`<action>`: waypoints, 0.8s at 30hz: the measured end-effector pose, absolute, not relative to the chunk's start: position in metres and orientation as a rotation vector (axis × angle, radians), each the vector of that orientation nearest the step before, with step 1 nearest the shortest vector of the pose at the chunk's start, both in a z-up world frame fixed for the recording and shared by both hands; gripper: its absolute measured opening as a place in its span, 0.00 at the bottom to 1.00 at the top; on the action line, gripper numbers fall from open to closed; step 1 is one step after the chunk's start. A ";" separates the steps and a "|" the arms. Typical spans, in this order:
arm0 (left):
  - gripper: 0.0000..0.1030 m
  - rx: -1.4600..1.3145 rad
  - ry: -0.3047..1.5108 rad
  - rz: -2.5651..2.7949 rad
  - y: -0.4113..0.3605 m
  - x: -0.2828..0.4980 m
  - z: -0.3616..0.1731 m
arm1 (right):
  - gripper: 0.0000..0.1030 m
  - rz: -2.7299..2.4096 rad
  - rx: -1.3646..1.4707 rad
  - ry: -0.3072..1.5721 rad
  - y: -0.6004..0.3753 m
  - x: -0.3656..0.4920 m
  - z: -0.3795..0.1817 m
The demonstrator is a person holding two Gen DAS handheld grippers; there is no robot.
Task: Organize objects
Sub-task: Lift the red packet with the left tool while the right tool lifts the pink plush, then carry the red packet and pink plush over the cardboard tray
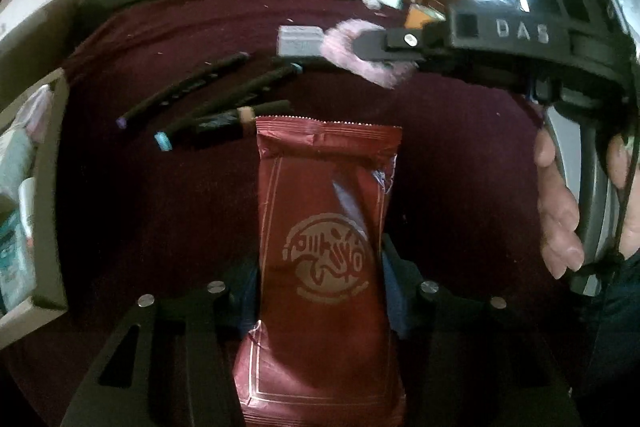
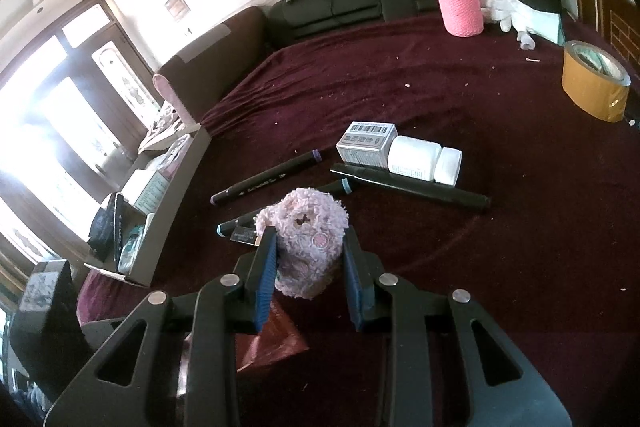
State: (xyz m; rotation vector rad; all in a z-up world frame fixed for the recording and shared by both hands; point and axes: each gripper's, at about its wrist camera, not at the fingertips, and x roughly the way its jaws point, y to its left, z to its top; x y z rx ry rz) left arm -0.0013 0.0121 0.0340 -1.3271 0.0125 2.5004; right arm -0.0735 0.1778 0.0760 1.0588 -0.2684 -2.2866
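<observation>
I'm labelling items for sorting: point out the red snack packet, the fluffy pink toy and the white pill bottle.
red snack packet (image 1: 326,259), left wrist view, on its printed round logo.
fluffy pink toy (image 2: 306,231), right wrist view, on its fuzzy front.
white pill bottle (image 2: 414,159), right wrist view, on its labelled side.

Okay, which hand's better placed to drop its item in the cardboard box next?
Probably the left: its gripper holds the red packet with the cardboard box close by; the right gripper holds the pink plush farther away.

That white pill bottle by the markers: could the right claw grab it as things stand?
Probably not yet. The right claw is already shut on a fluffy pink toy, so it would need to drop that first. The white bottle itself lies uncovered ahead.
</observation>
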 end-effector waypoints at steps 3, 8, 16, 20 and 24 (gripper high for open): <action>0.44 -1.299 -0.047 2.510 0.001 0.002 0.044 | 0.27 -2.290 1.055 -0.271 0.178 -0.074 0.077; 0.44 -1.220 -0.113 2.562 -0.022 0.010 0.068 | 0.27 -2.299 1.055 -0.273 0.179 -0.074 0.076; 0.44 -1.121 -0.241 2.680 -0.085 0.030 0.104 | 0.27 -2.293 1.046 -0.233 0.162 -0.067 0.077; 0.44 -1.071 -0.303 2.778 -0.127 0.038 0.118 | 0.27 -2.263 1.033 -0.238 0.146 -0.058 0.083; 0.44 -1.041 -0.367 2.856 -0.170 0.044 0.127 | 0.27 -2.214 1.010 -0.210 0.117 -0.043 0.094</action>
